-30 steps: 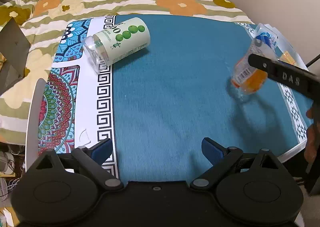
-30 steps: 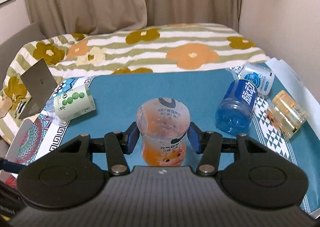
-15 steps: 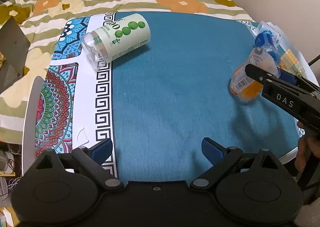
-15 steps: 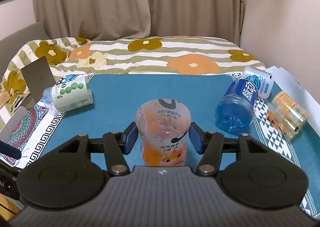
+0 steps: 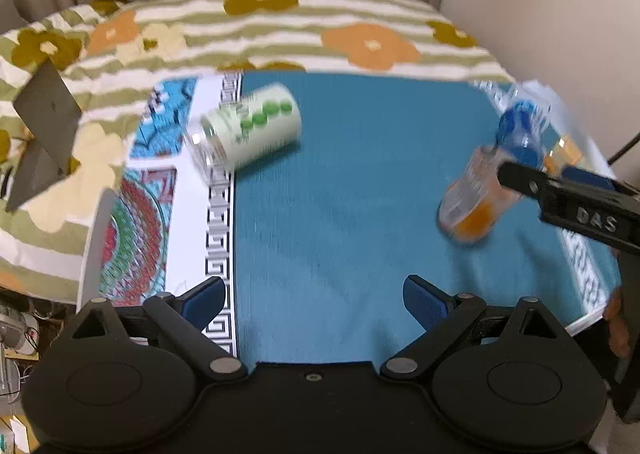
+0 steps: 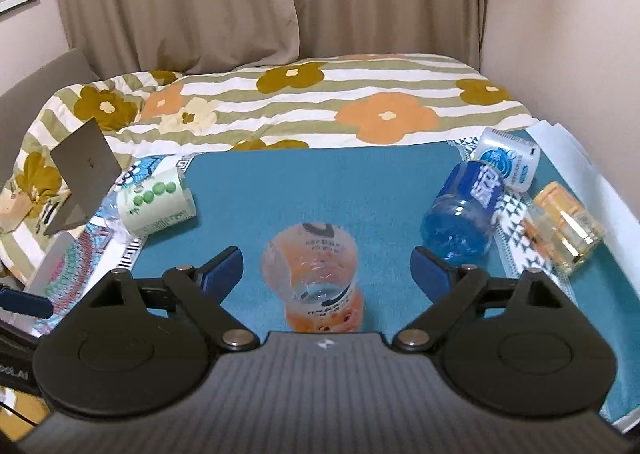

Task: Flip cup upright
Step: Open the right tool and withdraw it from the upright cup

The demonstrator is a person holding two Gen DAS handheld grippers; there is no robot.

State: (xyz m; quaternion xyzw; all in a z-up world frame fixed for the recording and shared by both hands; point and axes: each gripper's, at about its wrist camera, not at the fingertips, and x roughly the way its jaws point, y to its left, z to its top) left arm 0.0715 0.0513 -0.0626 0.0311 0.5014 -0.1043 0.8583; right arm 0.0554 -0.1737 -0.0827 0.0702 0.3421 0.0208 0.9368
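A clear plastic cup with an orange label point(image 6: 314, 278) stands upright on the blue mat point(image 6: 320, 190), its open mouth up. My right gripper point(image 6: 326, 266) is open, its blue pads apart on either side of the cup without touching it. In the left wrist view the same cup point(image 5: 476, 198) stands at the right with the right gripper's black finger beside it. My left gripper point(image 5: 314, 300) is open and empty, low over the near part of the mat.
A green-dotted white cup point(image 6: 156, 208) lies on its side at the mat's left edge; it also shows in the left wrist view point(image 5: 248, 134). A blue bottle point(image 6: 464, 214), a white-blue container point(image 6: 506, 158) and an amber jar point(image 6: 564, 226) lie at the right. A floral blanket point(image 6: 320, 106) lies behind.
My right gripper has opened and let go of the orange cup, which now stands upright on the mat. The left gripper has shifted slightly; its view is blurred.
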